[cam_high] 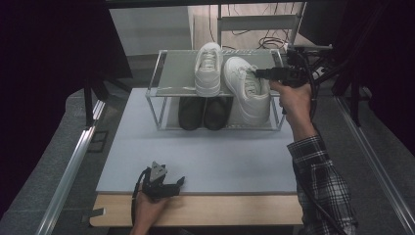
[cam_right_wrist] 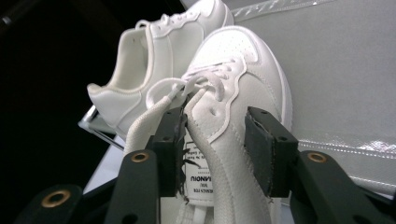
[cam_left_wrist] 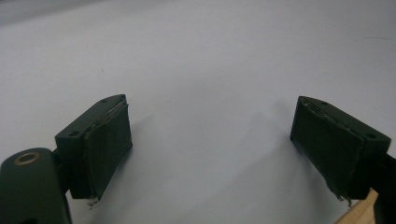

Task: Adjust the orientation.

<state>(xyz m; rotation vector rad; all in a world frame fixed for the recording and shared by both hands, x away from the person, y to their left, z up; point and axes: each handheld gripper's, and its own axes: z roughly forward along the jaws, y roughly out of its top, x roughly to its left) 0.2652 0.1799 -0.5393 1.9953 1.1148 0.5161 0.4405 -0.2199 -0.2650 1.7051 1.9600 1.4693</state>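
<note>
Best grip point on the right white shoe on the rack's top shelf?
Grip the right white shoe by the collar wall beside the tongue, coming from the heel end. It hangs over the shelf edge, and the open right gripper already straddles that wall.

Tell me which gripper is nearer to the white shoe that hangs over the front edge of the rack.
Right. The right gripper has its jaws on either side of the overhanging white shoe, around its side wall. The left gripper rests at the table's near edge, well away from it.

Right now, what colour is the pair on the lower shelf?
Black, or very dark; the lower pair shows best in the high view.
</note>
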